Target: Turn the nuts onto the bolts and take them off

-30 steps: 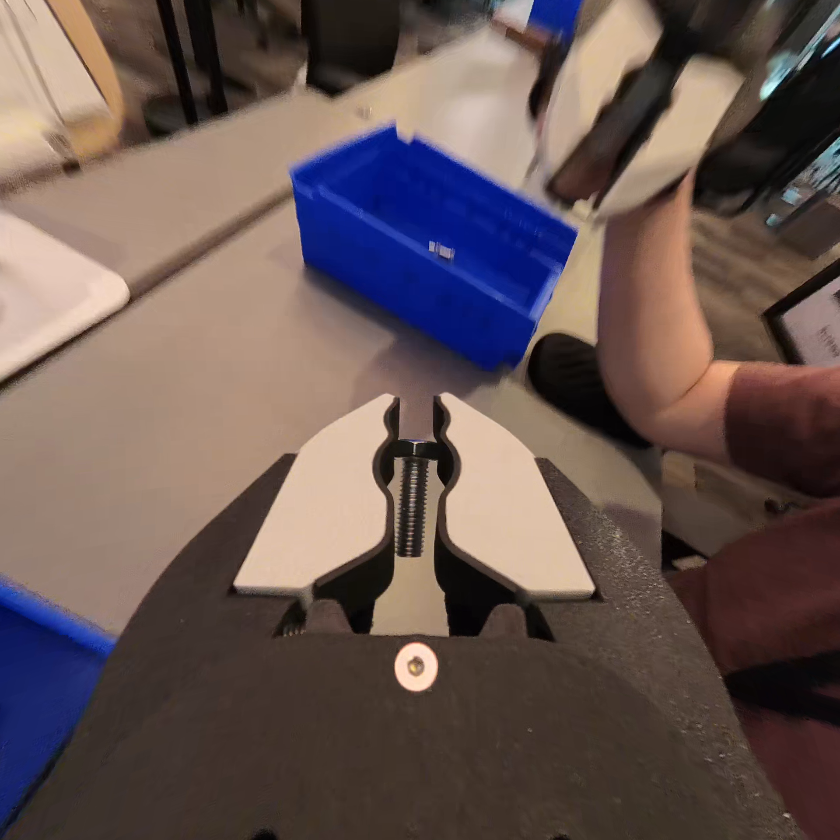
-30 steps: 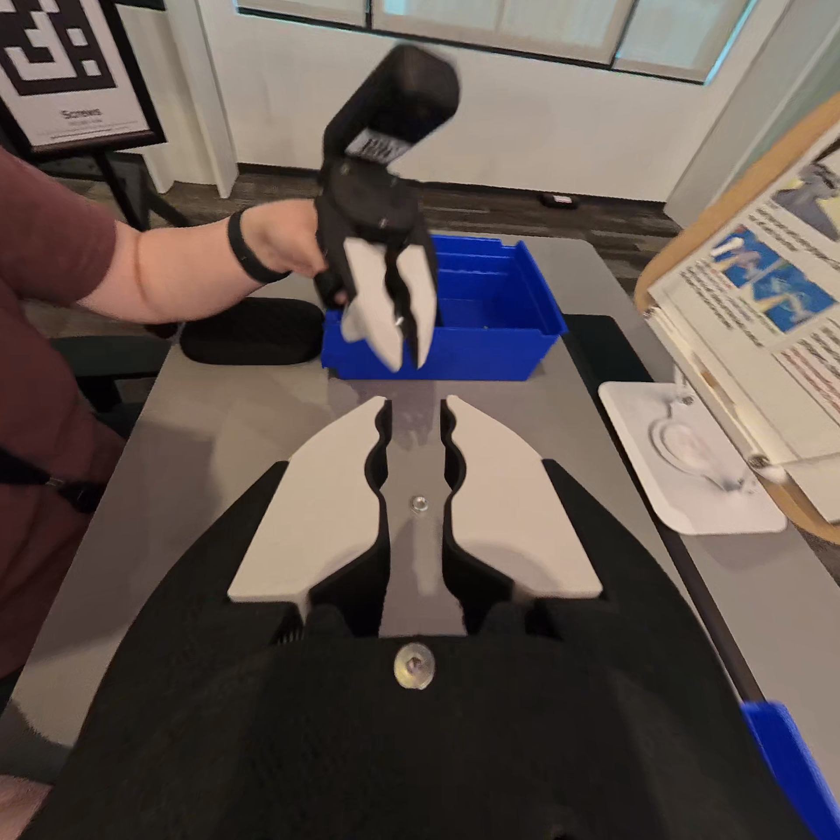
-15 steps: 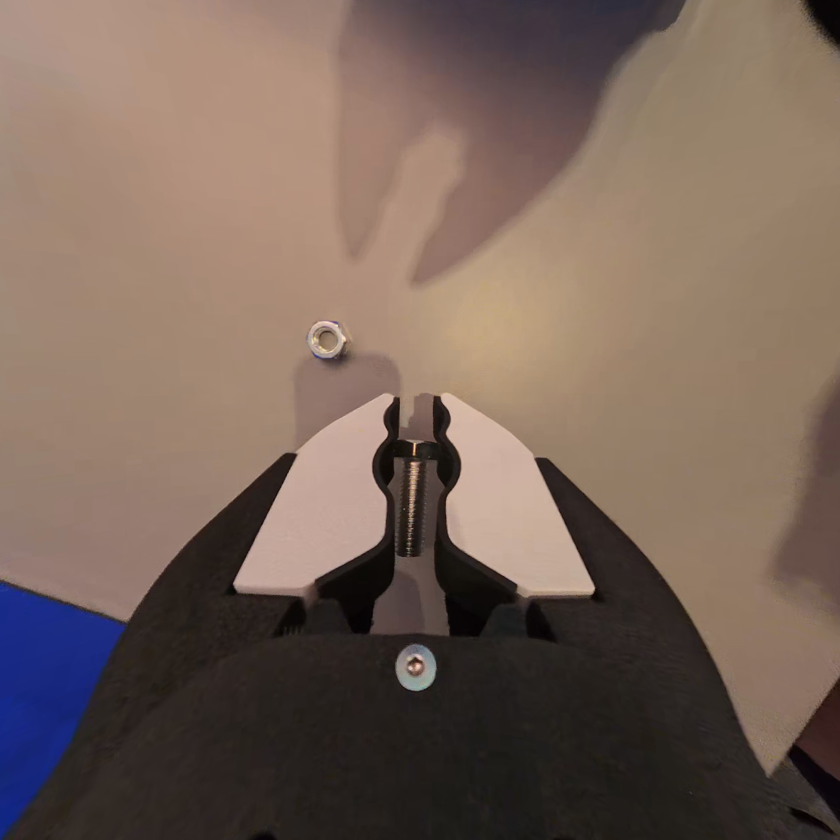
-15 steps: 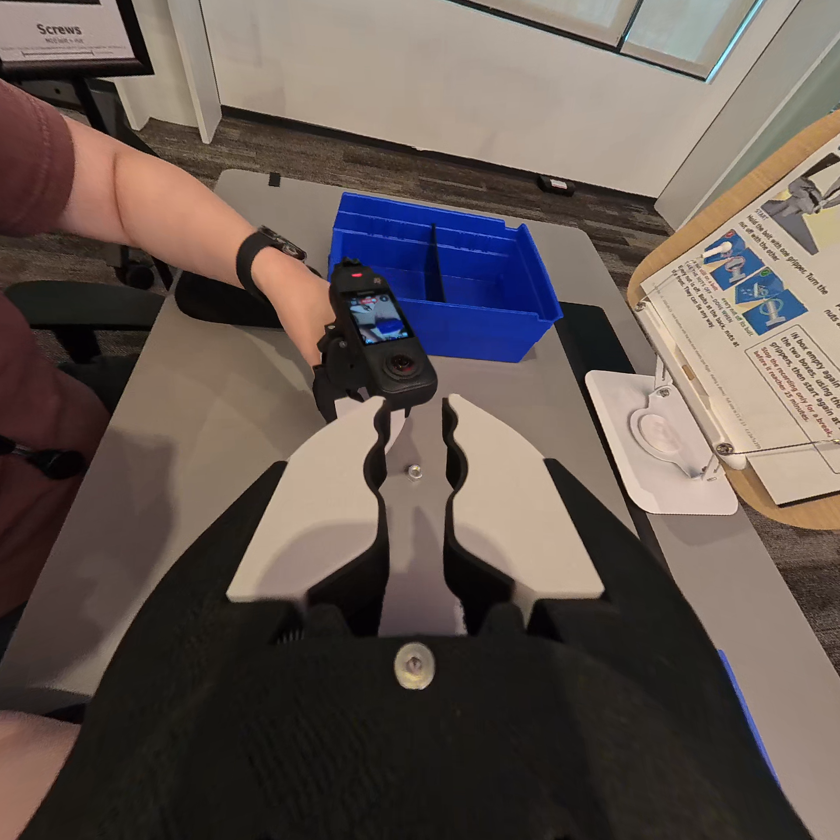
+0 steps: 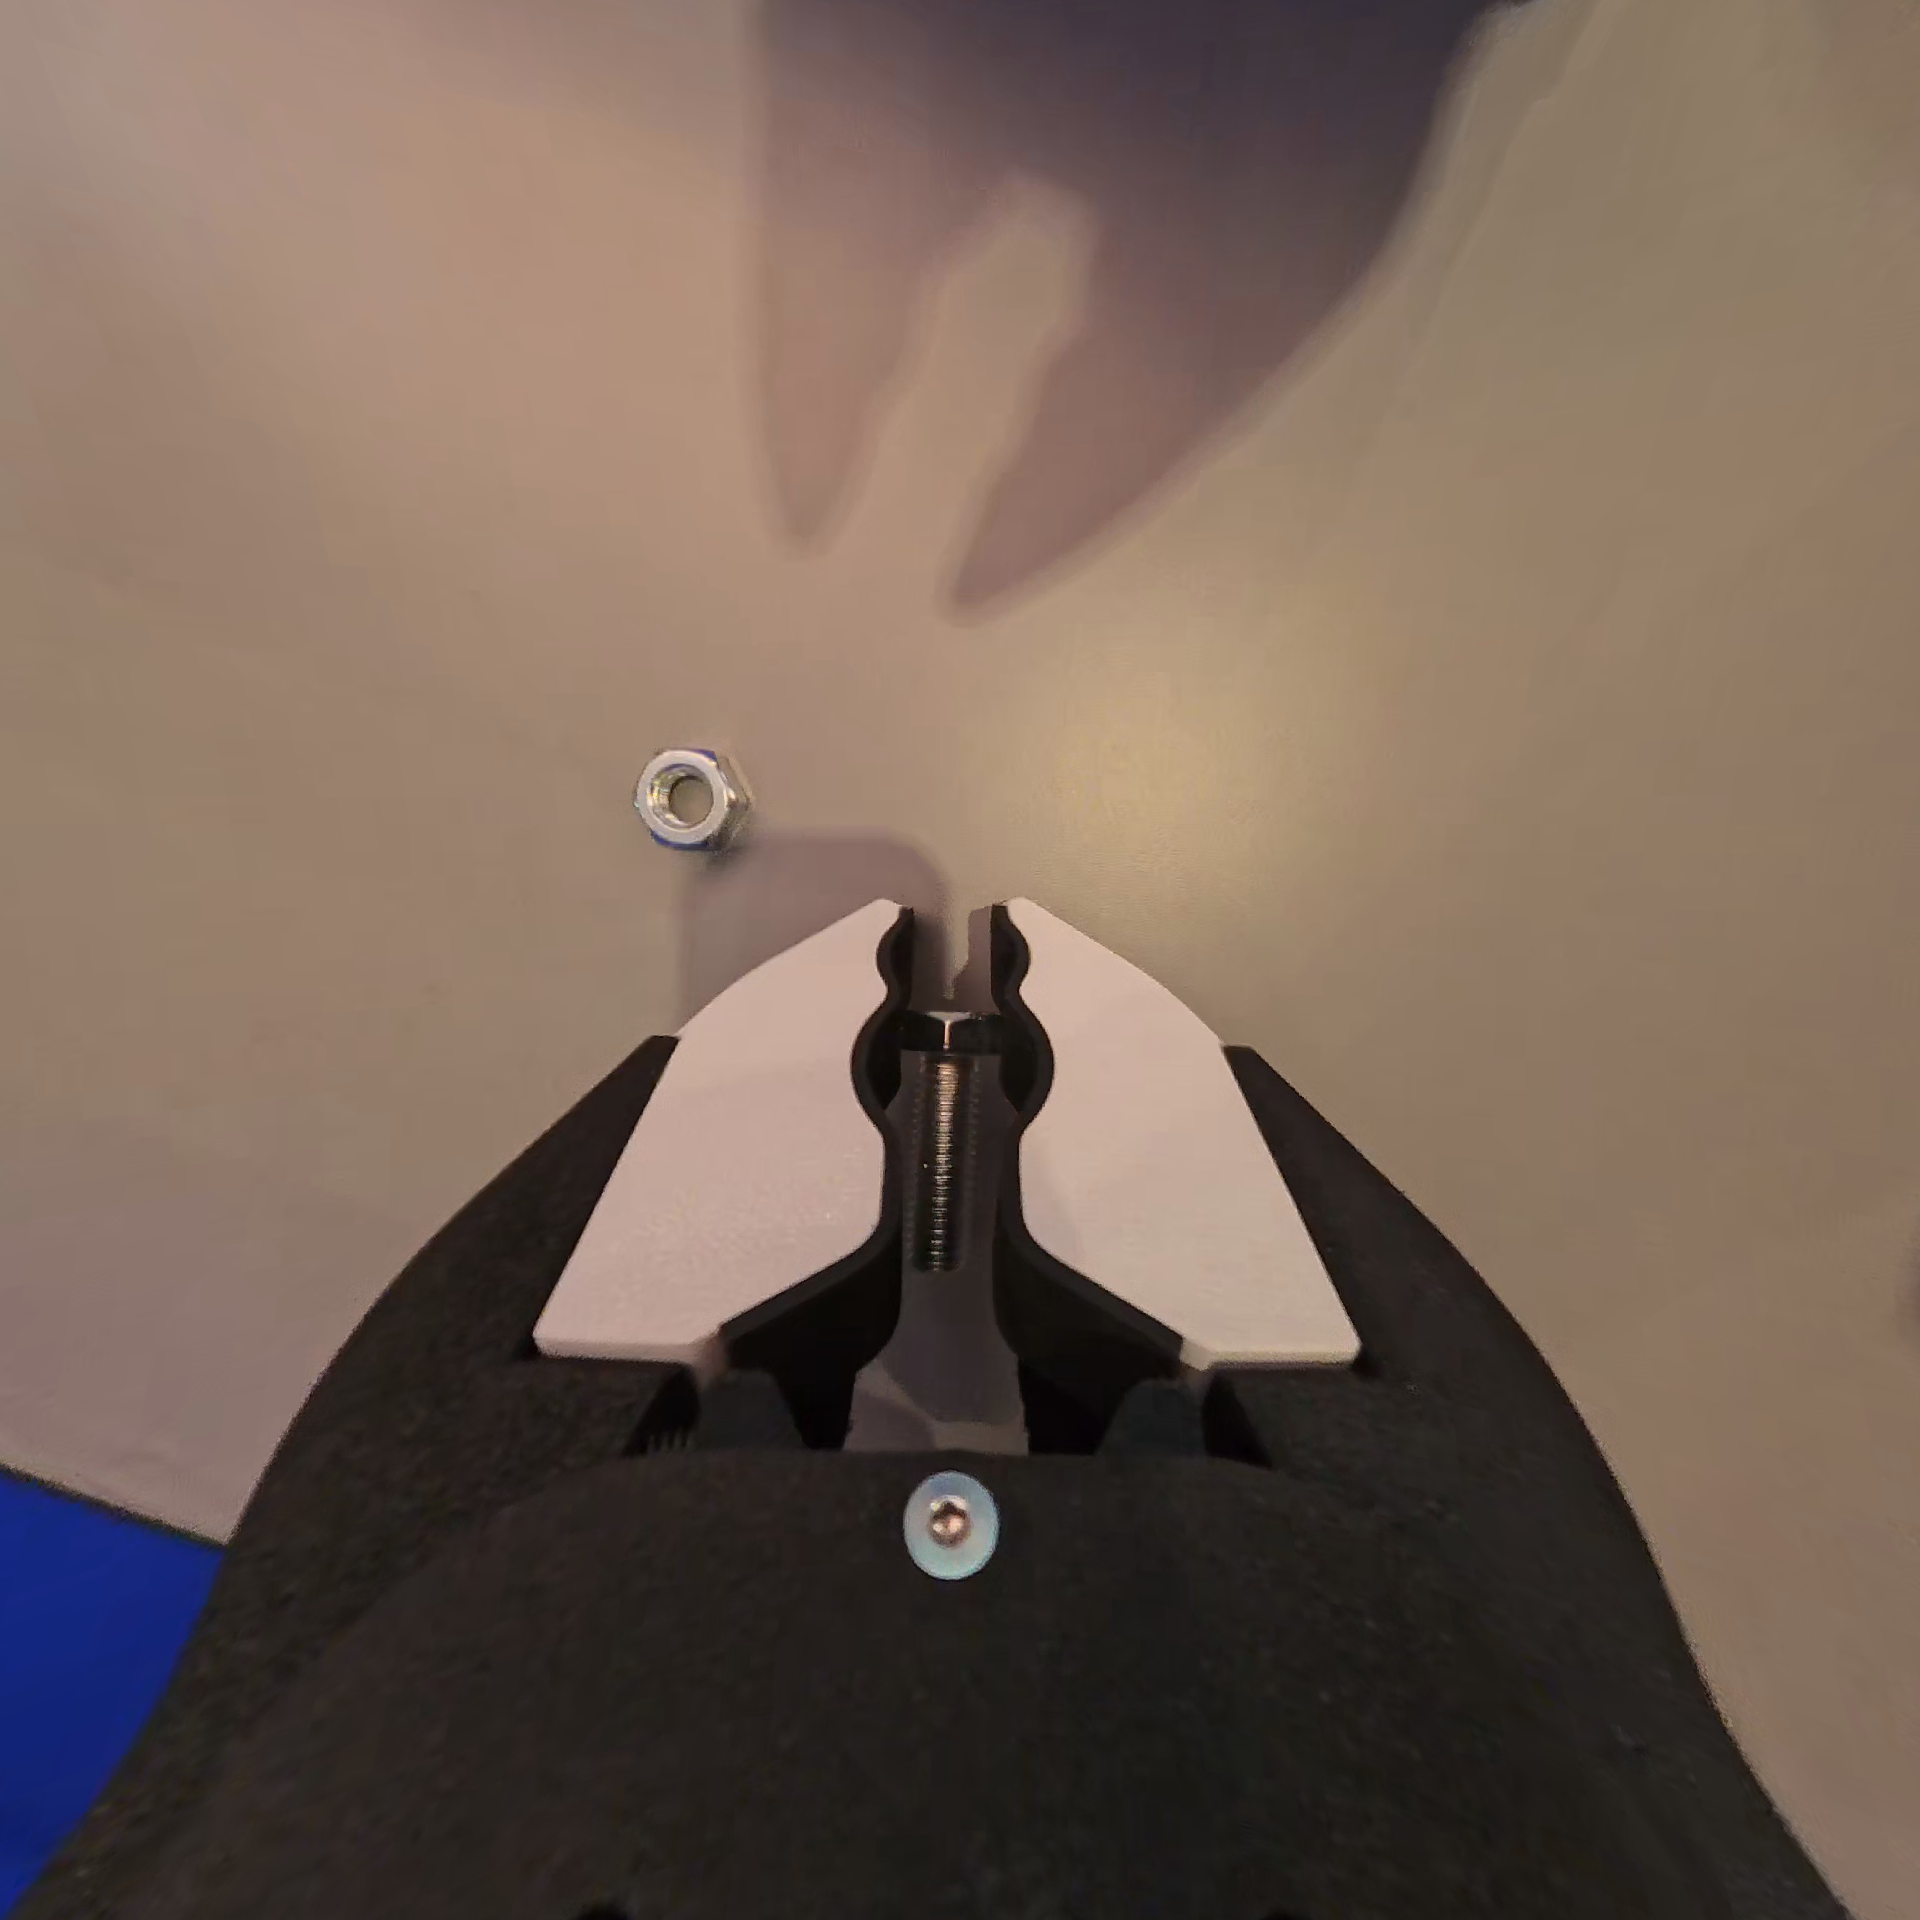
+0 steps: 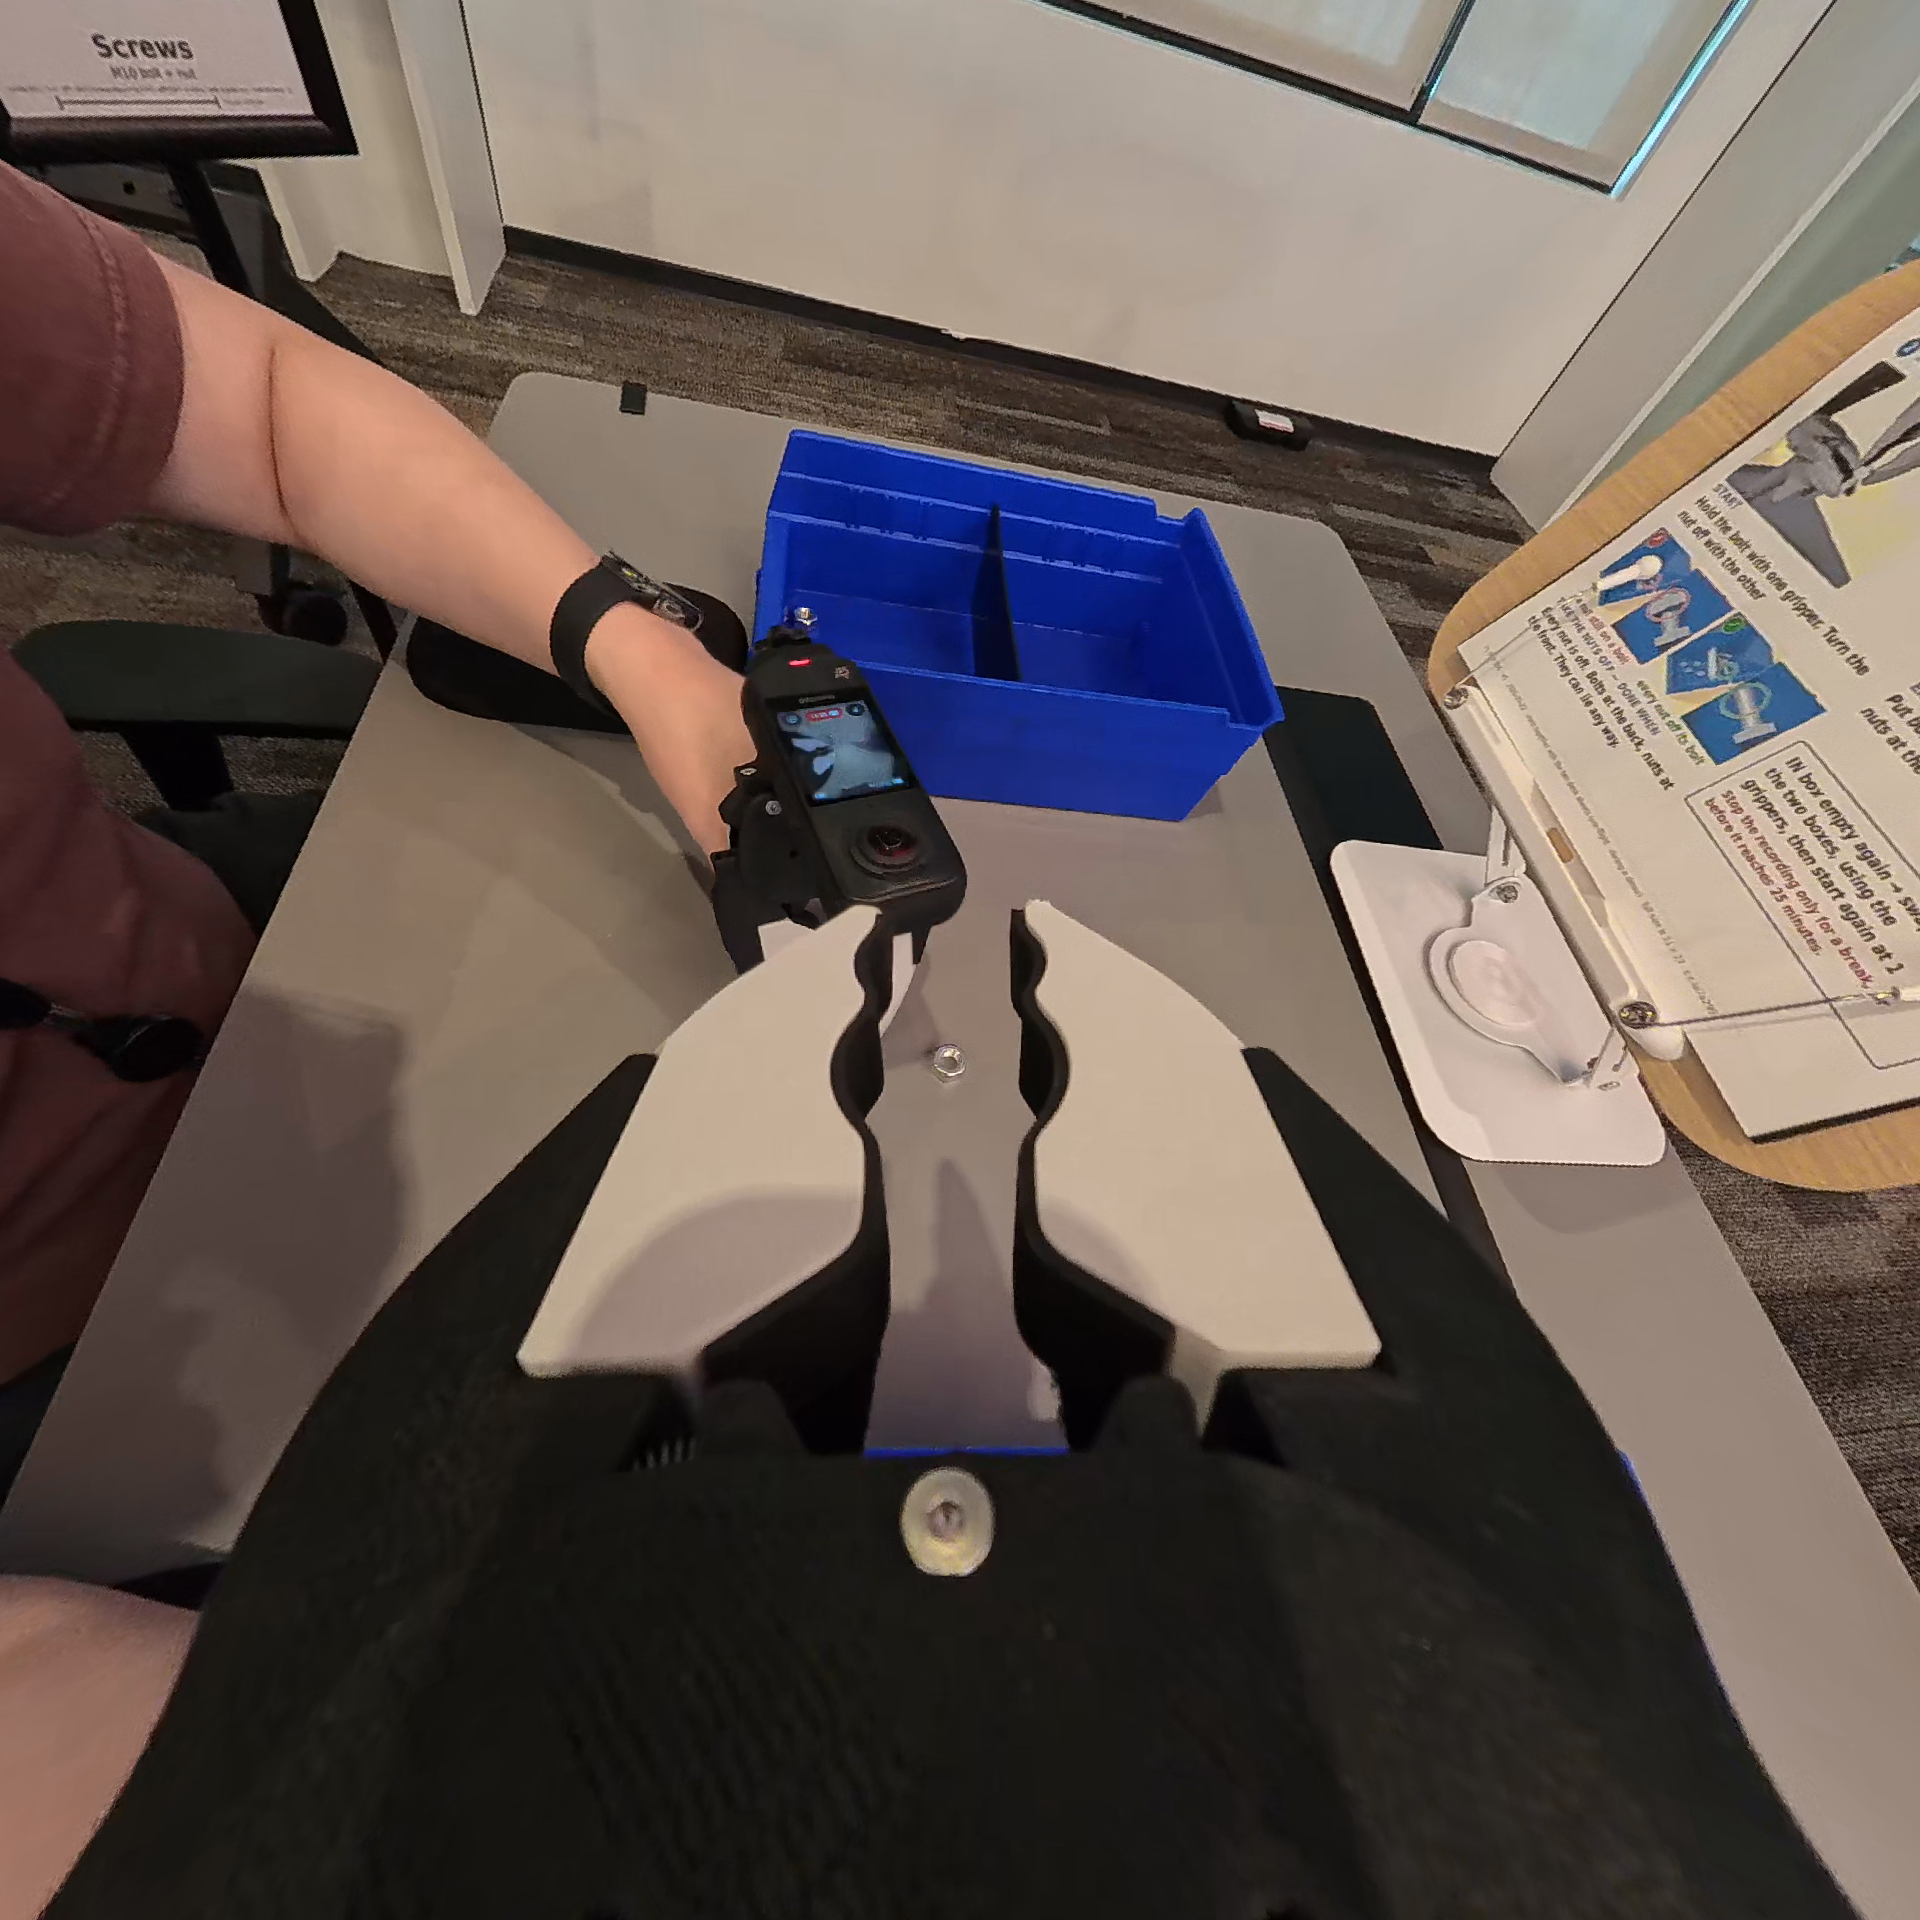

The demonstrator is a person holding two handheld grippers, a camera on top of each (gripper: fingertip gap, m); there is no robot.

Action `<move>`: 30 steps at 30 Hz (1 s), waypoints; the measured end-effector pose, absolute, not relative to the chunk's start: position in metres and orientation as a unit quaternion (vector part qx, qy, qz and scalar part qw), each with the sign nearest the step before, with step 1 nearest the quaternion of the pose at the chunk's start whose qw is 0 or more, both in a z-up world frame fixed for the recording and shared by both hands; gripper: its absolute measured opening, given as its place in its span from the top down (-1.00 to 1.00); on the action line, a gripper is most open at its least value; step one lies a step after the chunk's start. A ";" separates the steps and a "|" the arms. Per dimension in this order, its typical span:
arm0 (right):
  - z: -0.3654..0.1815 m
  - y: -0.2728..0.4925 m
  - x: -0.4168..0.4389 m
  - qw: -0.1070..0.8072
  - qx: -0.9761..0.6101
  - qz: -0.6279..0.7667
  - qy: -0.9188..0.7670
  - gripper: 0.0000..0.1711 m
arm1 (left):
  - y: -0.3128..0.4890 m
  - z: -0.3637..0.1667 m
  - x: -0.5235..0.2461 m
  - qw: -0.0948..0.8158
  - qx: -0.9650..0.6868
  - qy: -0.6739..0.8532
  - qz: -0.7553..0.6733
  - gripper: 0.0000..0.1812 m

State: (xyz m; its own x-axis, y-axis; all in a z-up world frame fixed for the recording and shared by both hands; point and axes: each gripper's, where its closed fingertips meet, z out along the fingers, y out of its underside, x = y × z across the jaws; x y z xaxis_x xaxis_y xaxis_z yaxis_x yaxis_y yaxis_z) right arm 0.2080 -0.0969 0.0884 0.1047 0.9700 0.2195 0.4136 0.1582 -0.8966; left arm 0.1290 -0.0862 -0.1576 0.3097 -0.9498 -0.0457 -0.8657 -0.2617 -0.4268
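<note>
- Here, hex nut [image 5: 691, 801] lies flat on the grey table [image 5: 312, 468], bore up, alone, just ahead and left of the left gripper's tips; in the right wrist view the same nut [image 6: 947, 1062] sits framed between the right gripper's fingers, below them.
- Bolt [image 5: 943, 1132] is clamped by its hex head in the left gripper [image 5: 953, 920], threaded shank pointing back toward the camera; jaws clenched on it, pointed down at the table.
- Right gripper [image 6: 948, 914] is released, jaws apart, nothing between the pads; hovers above the nut.
- Blue divided bin [image 6: 1013, 665] stands beyond, well apart from the nut; instruction sheet on a stand [image 6: 1714, 790] at right.
- Risks, as judged: nut is low and flat, so pads may skid over it or flick it away; a skewed pinch would start it cross-threaded; the bolt, held by the head only, could pivot under turning force.
</note>
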 end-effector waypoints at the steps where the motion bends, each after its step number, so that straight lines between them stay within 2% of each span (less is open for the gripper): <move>1: 0.088 -0.097 0.208 0.467 -0.577 0.296 -0.601 0.74 | -0.085 -0.158 0.129 0.195 -0.786 0.577 -0.109 0.85; 3: 0.086 -0.098 0.207 0.463 -0.577 0.294 -0.605 0.74 | -0.085 -0.158 0.130 0.209 -0.784 0.573 -0.113 0.88; 4: 0.084 -0.098 0.206 0.460 -0.578 0.293 -0.606 0.74 | -0.088 -0.159 0.130 0.211 -0.783 0.573 -0.119 1.00; 13: 0.079 -0.097 0.203 0.450 -0.582 0.289 -0.613 0.74 | -0.088 -0.159 0.129 0.231 -0.793 0.547 -0.138 1.00; 16: 0.078 -0.100 0.203 0.442 -0.579 0.296 -0.618 0.71 | -0.081 -0.146 0.126 0.267 -0.798 0.525 -0.129 1.00; 18: 0.074 -0.100 0.203 0.434 -0.580 0.297 -0.622 0.69 | -0.090 -0.126 0.124 0.277 -0.799 0.511 -0.156 0.92; 20: 0.069 -0.099 0.204 0.426 -0.585 0.296 -0.623 0.67 | -0.116 -0.119 0.115 0.233 -0.800 0.524 -0.174 0.74; 21: 0.067 -0.098 0.204 0.423 -0.587 0.297 -0.624 0.67 | -0.126 -0.121 0.106 0.219 -0.802 0.532 -0.160 0.72; 25: 0.062 -0.102 0.199 0.404 -0.585 0.309 -0.632 0.64 | -0.137 -0.135 0.086 0.254 -0.809 0.520 -0.109 0.72; 30: 0.009 -0.109 0.185 0.289 -0.614 0.283 -0.678 0.58 | -0.145 -0.137 0.079 0.281 -0.824 0.477 -0.120 0.72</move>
